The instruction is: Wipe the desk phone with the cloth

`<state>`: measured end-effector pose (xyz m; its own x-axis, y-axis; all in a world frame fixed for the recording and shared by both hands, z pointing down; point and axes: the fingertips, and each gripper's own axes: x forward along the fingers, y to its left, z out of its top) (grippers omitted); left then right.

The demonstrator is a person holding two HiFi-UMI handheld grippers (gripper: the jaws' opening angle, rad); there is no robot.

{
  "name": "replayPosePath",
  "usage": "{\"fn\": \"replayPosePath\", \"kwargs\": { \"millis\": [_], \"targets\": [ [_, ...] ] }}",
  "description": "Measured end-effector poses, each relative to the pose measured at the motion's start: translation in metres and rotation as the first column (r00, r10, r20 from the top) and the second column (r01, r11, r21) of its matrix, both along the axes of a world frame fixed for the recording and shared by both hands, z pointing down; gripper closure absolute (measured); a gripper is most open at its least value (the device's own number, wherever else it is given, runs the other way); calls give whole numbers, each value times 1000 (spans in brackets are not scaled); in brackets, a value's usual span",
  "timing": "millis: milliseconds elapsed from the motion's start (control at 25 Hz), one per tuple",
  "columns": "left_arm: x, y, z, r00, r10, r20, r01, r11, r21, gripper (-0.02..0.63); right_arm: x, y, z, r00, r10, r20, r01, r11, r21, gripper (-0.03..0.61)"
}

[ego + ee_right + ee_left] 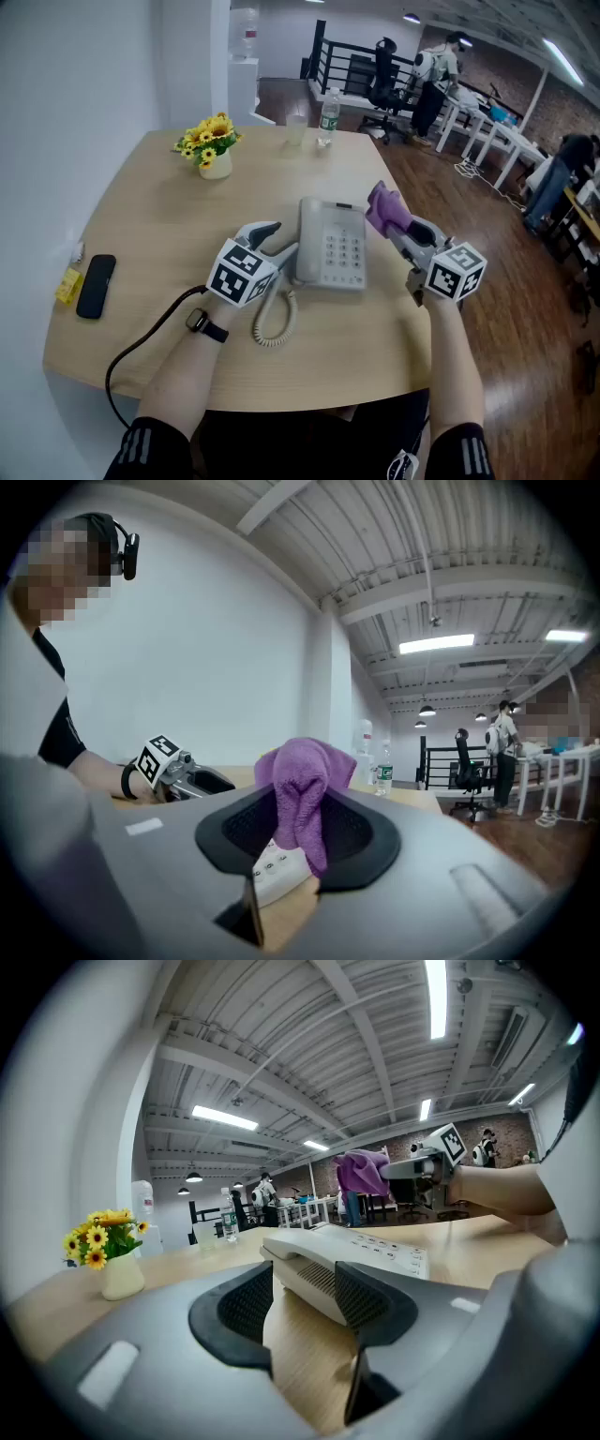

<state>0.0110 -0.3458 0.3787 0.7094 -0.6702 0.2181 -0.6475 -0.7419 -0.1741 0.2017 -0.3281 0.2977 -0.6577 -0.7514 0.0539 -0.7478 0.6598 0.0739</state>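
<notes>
A white desk phone [330, 246] sits mid-table, handset on its cradle along the left side. My left gripper [281, 242] lies at that left side, open, and the handset's near end [309, 1262] shows just past its fingertips, with bare table between the pads. My right gripper [392, 217] is above the phone's right edge, shut on a bunched purple cloth [384, 208]. In the right gripper view the cloth [302, 780] hangs between the pads over the keypad [272, 869]. The left gripper view shows the cloth [361, 1171] raised beyond the phone [375, 1251].
A curly cord [277, 323] and a black cable [141, 347] trail off the phone toward the near edge. A flower vase [216, 150], a water bottle [327, 117] and a cup [296, 131] stand at the back. A black mobile [96, 284] and a yellow item [67, 284] lie left.
</notes>
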Motion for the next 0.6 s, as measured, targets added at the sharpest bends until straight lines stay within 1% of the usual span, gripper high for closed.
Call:
{"fn": "replayPosePath", "kwargs": {
  "millis": [200, 280, 400, 600],
  "targets": [
    [0, 1, 0, 1000, 4, 6, -4, 1000, 1, 413, -28, -33, -12, 990, -46, -133, 37, 997, -65, 448],
    [0, 0, 0, 1000, 4, 5, -4, 1000, 2, 413, -46, -48, -7, 976, -79, -202, 56, 992, -117, 448],
    [0, 1, 0, 1000, 6, 4, -6, 1000, 0, 413, -72, -66, 9, 946, -125, -300, 68, 979, -194, 448],
    [1, 0, 1, 1000, 8, 2, -8, 1000, -1, 413, -99, -93, 32, 924, -165, -345, 61, 954, -293, 449]
  ]
}}
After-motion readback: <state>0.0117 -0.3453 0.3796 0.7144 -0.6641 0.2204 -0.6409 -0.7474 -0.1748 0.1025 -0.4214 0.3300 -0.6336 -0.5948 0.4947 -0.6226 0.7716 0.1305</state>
